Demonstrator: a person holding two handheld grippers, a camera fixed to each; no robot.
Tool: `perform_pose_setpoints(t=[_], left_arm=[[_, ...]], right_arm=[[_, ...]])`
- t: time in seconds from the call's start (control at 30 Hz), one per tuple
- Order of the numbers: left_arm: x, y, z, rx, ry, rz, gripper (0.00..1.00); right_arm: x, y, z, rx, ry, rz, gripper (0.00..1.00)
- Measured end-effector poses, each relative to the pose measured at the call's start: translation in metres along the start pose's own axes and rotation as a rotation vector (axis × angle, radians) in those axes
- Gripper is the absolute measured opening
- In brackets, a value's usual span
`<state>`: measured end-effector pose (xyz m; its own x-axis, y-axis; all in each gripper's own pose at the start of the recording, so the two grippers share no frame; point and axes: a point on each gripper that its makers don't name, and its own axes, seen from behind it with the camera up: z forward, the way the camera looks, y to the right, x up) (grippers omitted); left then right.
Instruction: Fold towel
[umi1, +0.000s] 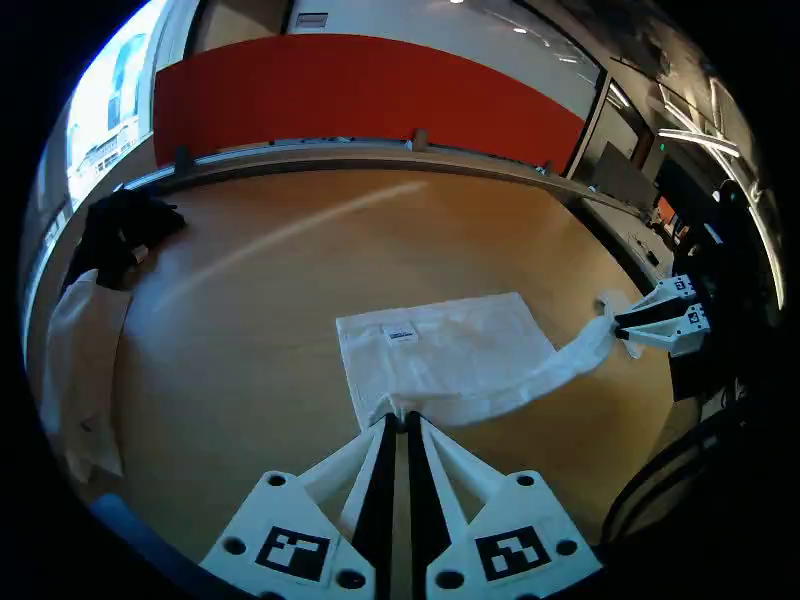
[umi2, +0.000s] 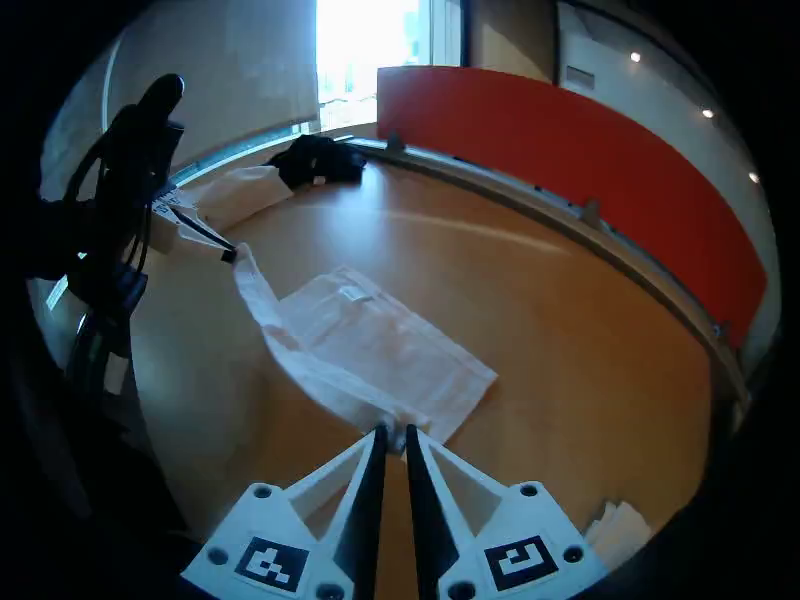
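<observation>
Folding stage: towel (umi1: 450, 350) edge is lifted off the table (umi1: 250, 300); fold judged not yet laid over.
Left gripper (umi1: 403, 420): pinched on one towel corner.
Right gripper (umi2: 393, 432): pinched on the other.

Wrinkled matt white cloth towel (umi1: 450, 350). Smooth wood table (umi1: 260, 300), faint sheen. Matt white plastic left gripper (umi1: 403, 420).

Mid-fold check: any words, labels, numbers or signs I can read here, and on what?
No text is readable.
Tag on the towel: too small and blurred to read.
Square markers on the left gripper and right gripper: black-and-white patterns, no words.
</observation>
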<state>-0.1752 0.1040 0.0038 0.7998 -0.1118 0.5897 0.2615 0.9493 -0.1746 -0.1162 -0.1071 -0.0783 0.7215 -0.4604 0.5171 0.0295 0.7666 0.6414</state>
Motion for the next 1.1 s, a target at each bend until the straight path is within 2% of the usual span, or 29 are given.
perform_pose_setpoints(t=[0.47,0.87,1.1], left_arm=[[0.020,-0.020,0.049,0.020,-0.012,-0.040,0.09],[0.012,-0.031,0.088,0.020,-0.054,-0.042,0.09],[0.014,-0.038,0.105,0.033,-0.055,-0.033,0.08]], right_arm=[[0.002,0.042,0.042,-0.057,-0.041,0.034,0.14],[-0.013,0.053,0.072,-0.064,-0.085,0.097,0.15],[-0.012,0.062,0.085,-0.089,-0.081,0.110,0.18]])
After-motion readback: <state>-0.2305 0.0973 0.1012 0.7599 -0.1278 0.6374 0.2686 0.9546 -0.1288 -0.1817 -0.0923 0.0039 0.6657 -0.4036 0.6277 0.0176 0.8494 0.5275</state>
